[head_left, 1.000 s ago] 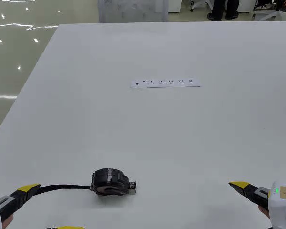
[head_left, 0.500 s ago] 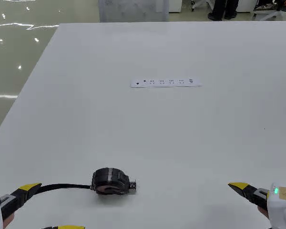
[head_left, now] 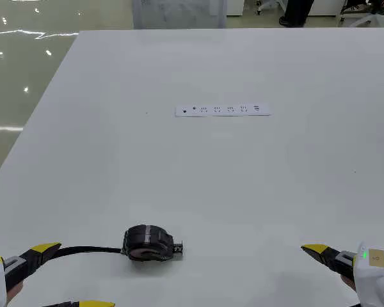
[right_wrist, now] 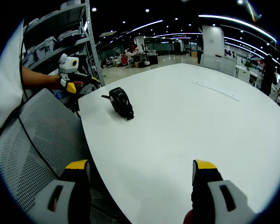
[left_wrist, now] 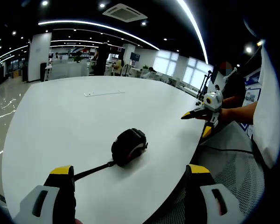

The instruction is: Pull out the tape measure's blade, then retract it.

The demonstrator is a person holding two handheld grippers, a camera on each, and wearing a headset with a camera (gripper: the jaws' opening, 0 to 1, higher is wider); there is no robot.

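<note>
Flanking the tape measure (head_left: pixel 148 243) by the worktop's (head_left: pixel 243 179) near edge, left gripper (left_wrist: pixel 129 169) and right gripper (right_wrist: pixel 140 164) hold fingers spread, empty, probably poised to grasp.

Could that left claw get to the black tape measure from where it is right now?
Probably yes. The left claw is open wide, and the tape measure lies on the white table just ahead of it. Only the tape measure's own black strap lies between them, and that shouldn't block the way.
</note>
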